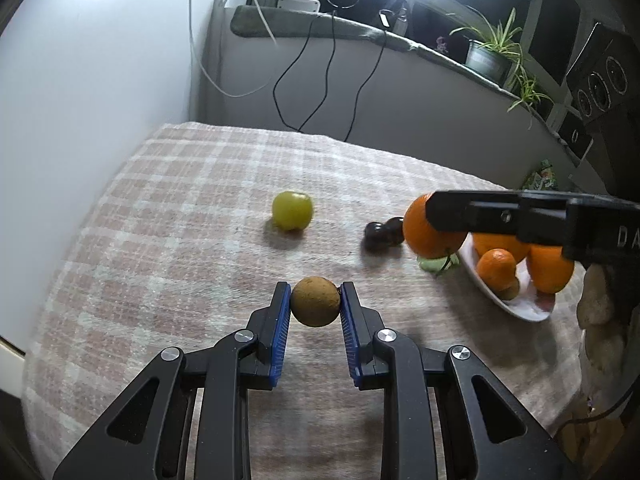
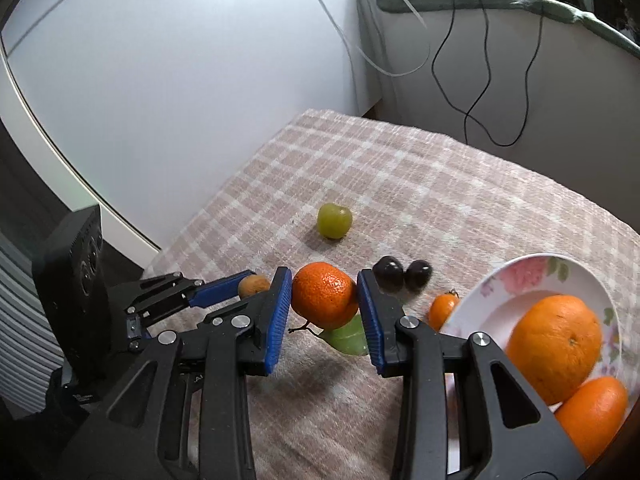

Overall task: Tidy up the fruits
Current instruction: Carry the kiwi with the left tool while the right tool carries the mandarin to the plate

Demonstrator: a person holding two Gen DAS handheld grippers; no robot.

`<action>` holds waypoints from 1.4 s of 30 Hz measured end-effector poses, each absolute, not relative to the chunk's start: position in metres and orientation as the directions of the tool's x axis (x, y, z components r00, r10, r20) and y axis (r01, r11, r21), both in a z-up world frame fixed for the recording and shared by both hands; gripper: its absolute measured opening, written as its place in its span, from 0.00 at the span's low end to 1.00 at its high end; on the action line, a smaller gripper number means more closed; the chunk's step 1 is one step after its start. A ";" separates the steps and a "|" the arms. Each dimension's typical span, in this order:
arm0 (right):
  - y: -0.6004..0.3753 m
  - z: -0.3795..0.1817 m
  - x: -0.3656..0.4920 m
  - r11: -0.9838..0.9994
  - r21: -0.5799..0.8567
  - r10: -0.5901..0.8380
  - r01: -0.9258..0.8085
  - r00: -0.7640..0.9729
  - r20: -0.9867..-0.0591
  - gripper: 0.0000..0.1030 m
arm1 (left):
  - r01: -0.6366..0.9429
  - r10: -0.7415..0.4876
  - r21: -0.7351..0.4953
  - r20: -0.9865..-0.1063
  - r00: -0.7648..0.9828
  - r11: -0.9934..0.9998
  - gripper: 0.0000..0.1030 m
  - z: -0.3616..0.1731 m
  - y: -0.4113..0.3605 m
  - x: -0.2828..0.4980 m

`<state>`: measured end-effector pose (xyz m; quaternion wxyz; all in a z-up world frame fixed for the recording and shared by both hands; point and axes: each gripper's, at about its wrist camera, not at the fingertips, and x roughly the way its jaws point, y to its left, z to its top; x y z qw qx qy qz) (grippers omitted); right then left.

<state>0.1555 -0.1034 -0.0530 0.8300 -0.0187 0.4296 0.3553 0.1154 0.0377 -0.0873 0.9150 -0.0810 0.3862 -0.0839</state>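
My left gripper (image 1: 315, 306) is shut on a small round brown fruit (image 1: 315, 301), held just above the checked cloth; the brown fruit also shows in the right wrist view (image 2: 253, 285). My right gripper (image 2: 324, 300) is shut on a mandarin (image 2: 325, 294) with a green leaf (image 2: 347, 339) under it; the mandarin also shows in the left wrist view (image 1: 428, 228), left of the flowered plate (image 2: 520, 276). The plate holds oranges (image 2: 556, 344). A green plum (image 2: 334, 221) and two dark plums (image 2: 402, 274) lie on the cloth.
A small orange tomato-like fruit (image 2: 442, 310) lies against the plate's left rim. The table's checked cloth (image 1: 180, 220) ends near a white wall at left. Cables (image 1: 328, 80), a lamp and potted plants (image 1: 492, 52) sit on the sill behind.
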 end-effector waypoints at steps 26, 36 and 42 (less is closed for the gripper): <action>-0.242 -0.023 0.189 0.884 0.212 0.429 -0.417 0.542 -0.722 0.34 | 0.267 -0.356 -0.237 -0.655 0.666 0.934 0.22 -0.064 -0.056 0.140; -0.269 -0.036 0.207 0.903 0.227 0.402 -0.364 0.535 -0.743 0.34 | 0.287 -0.374 -0.244 -0.673 0.638 0.927 0.22 -0.067 -0.073 0.159; -0.275 -0.042 0.211 0.907 0.222 0.392 -0.357 0.524 -0.756 0.34 | 0.290 -0.378 -0.246 -0.677 0.631 0.925 0.22 -0.069 -0.079 0.165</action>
